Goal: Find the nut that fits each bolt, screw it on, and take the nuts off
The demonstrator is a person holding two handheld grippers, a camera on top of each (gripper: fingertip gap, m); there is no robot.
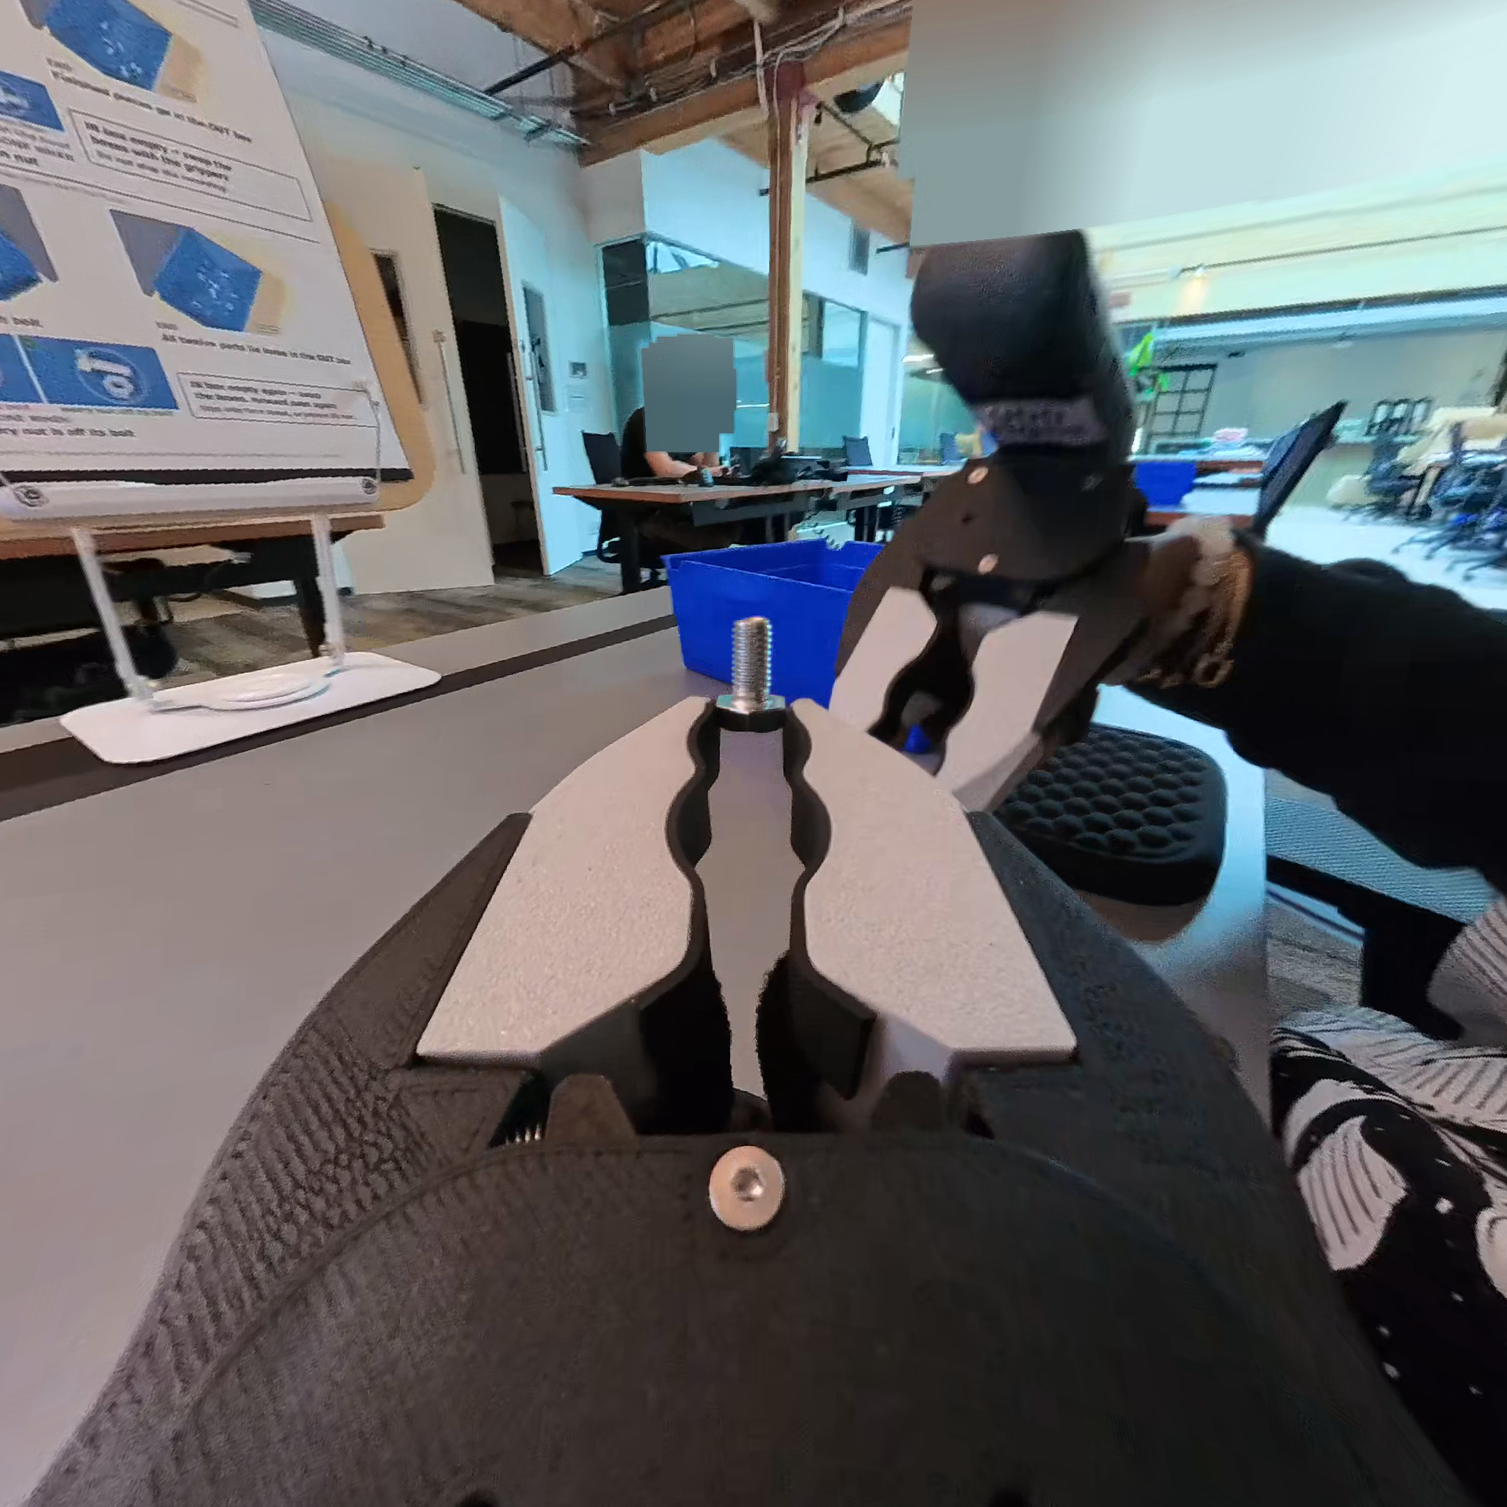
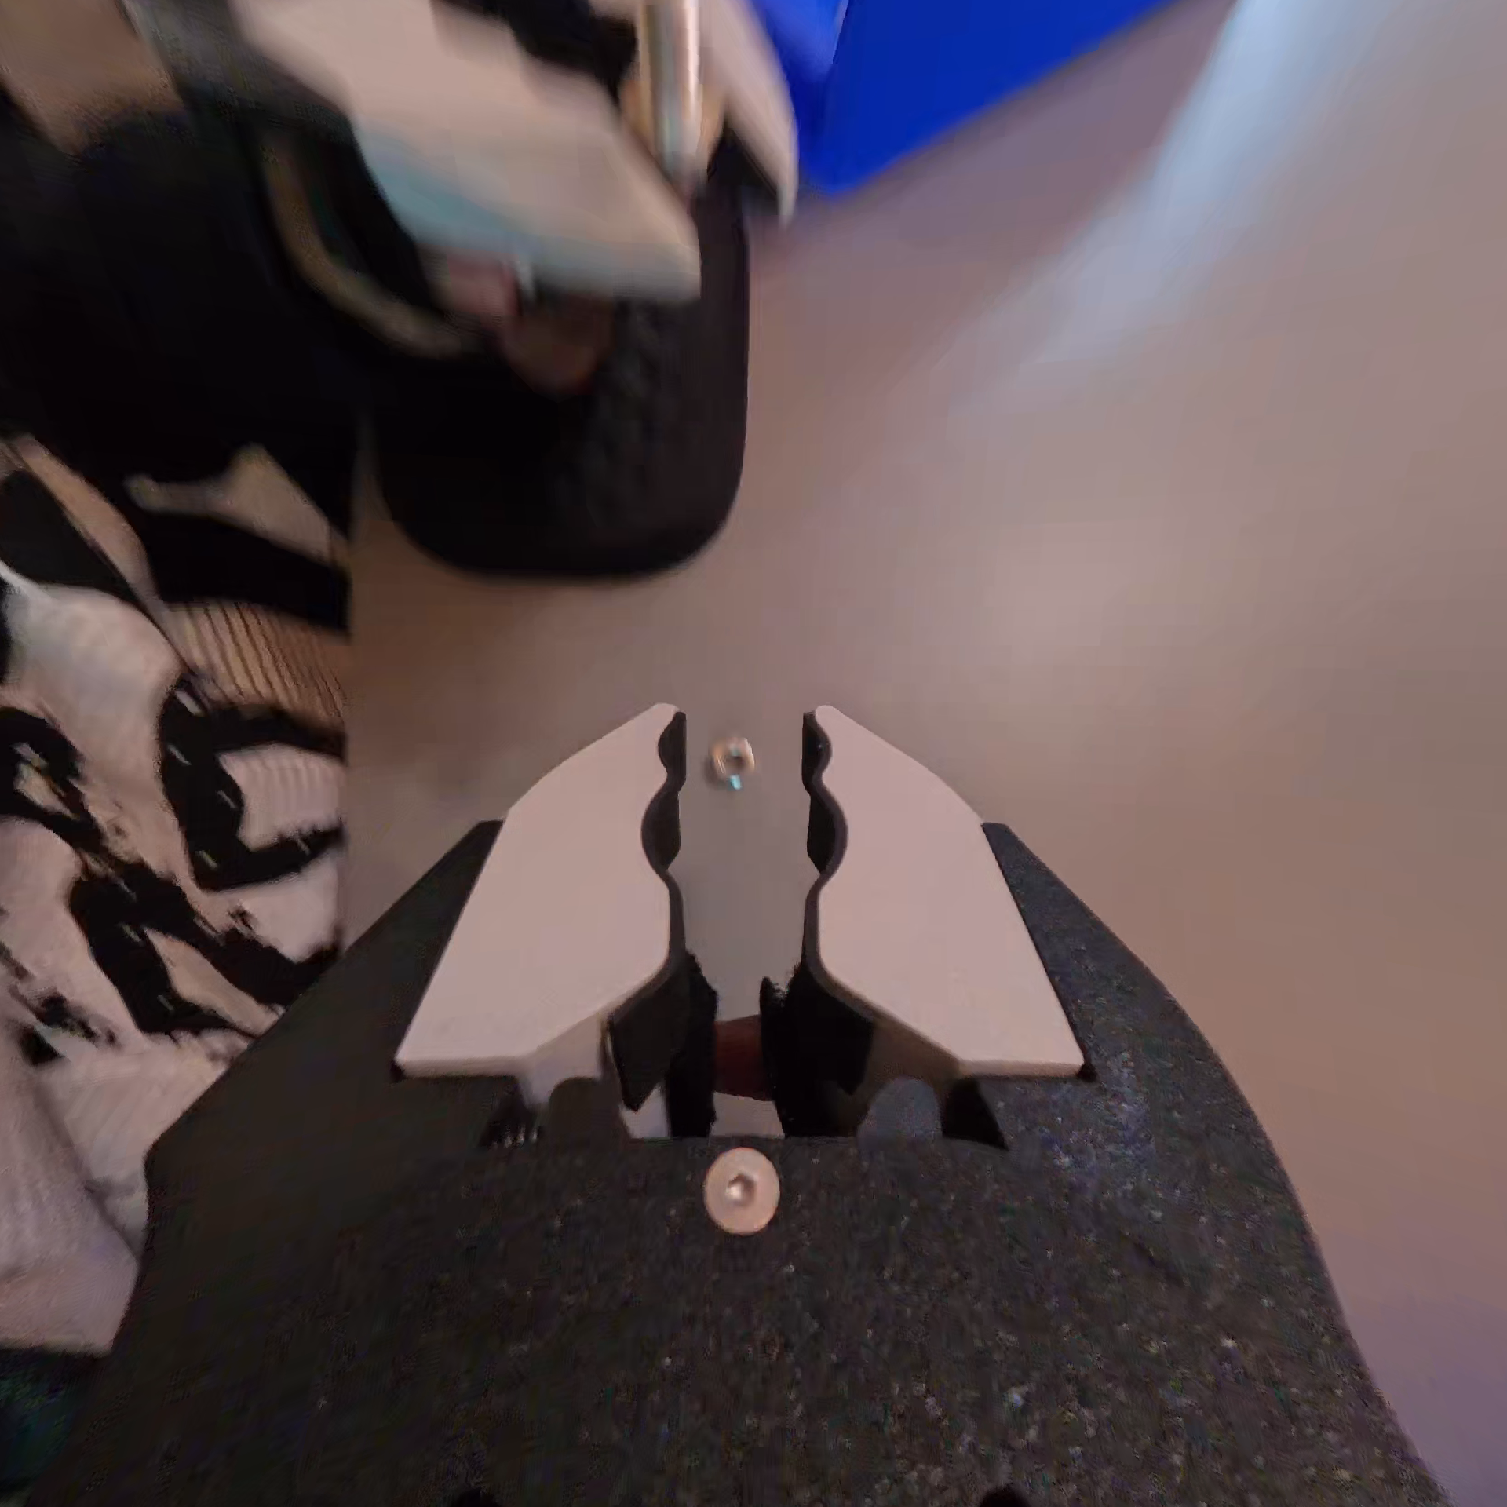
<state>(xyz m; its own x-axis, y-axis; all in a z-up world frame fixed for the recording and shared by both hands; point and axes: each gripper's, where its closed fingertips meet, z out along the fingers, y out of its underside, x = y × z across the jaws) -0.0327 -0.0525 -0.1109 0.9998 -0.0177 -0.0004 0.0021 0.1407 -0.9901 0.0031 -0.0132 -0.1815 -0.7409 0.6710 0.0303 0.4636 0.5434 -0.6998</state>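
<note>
Two wrist cameras, one low and level, one looking down

My left wrist view sits low over the grey table (image 1: pixel 245 856), facing across it into the office, the right gripper (image 1: pixel 954 734) close ahead; my right wrist view looks steeply down at the same table, near it. Both share the blue bin (image 1: pixel 758 603) and the left gripper (image 2: pixel 709 163)

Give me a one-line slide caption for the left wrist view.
Left gripper clamps a silver bolt upright by its hex head, blue bin behind, right gripper open beside it.
</note>
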